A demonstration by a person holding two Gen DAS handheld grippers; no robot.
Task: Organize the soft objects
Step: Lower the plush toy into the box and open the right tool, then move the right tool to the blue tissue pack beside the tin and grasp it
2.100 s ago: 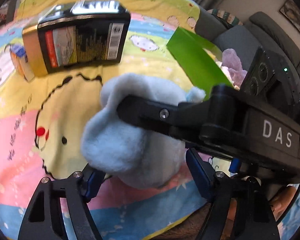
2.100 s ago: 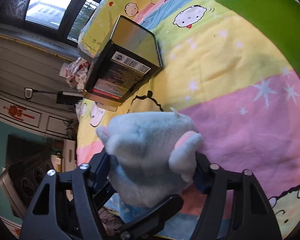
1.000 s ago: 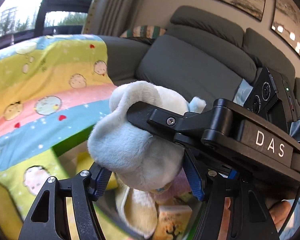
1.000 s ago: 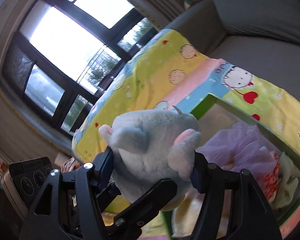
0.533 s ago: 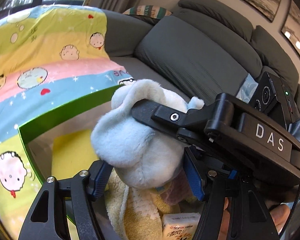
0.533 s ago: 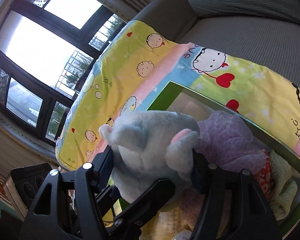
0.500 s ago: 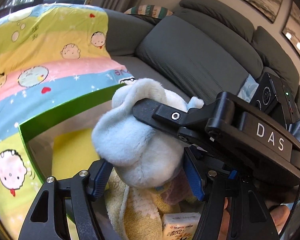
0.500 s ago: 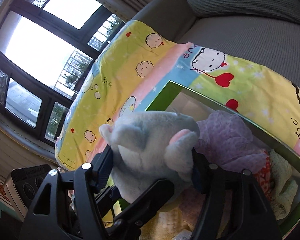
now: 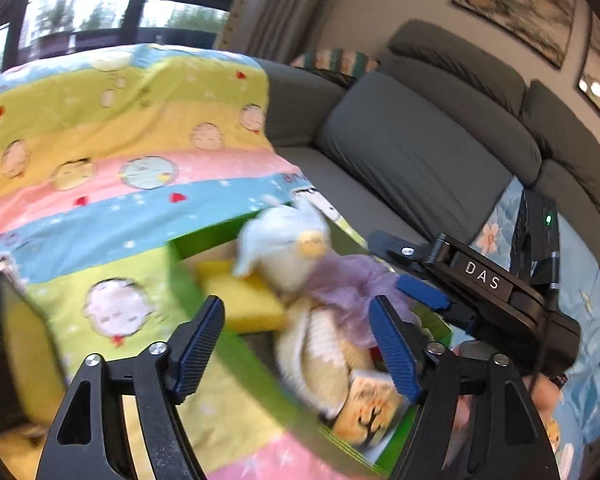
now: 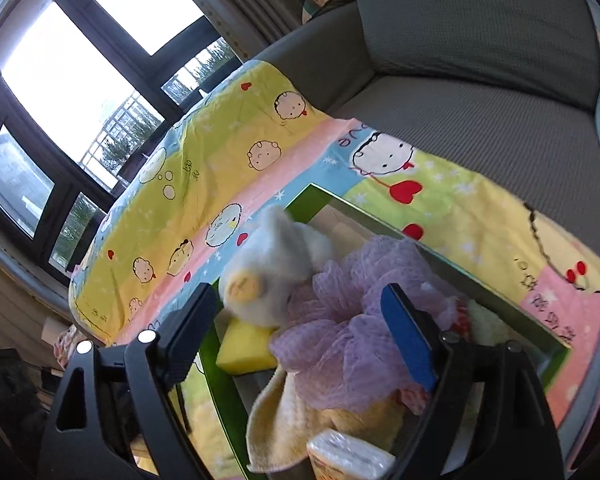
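In the left wrist view, the left gripper (image 9: 296,344) has its blue-padded fingers (image 9: 198,346) spread and widening, with nothing pressed between them. The pale blue-grey plush toy with a yellow snout (image 9: 288,246) shows blurred beyond the fingertips, at the far end of the green-walled open box (image 9: 188,292), touching the yellow foam sponge block (image 9: 244,300) and the lilac mesh bath puff (image 9: 348,292). Nearer in the box lie a cream-yellow fluffy towel (image 9: 320,356) and a small printed tissue packet (image 9: 368,408). The box sits on a cartoon-print cloth in yellow, pink and blue stripes (image 9: 100,168), with a dark grey sofa (image 9: 420,152) behind. The right gripper (image 9: 432,276) reaches in from the right, marked with white letters. In the right wrist view its fingers (image 10: 408,340) are also spreading, clear of everything; the plush toy (image 10: 272,268) lies at the far left of the box, on the sponge (image 10: 244,350) and against the puff (image 10: 348,320). The towel (image 10: 300,420) and the packet (image 10: 348,460) fill the near end. The step looks like the release of the toy into the box, nearly complete. Next, both grippers likely need to draw back and up without catching the mesh or the box wall (image 10: 440,252), then look for any soft thing remaining outside; none shows here.
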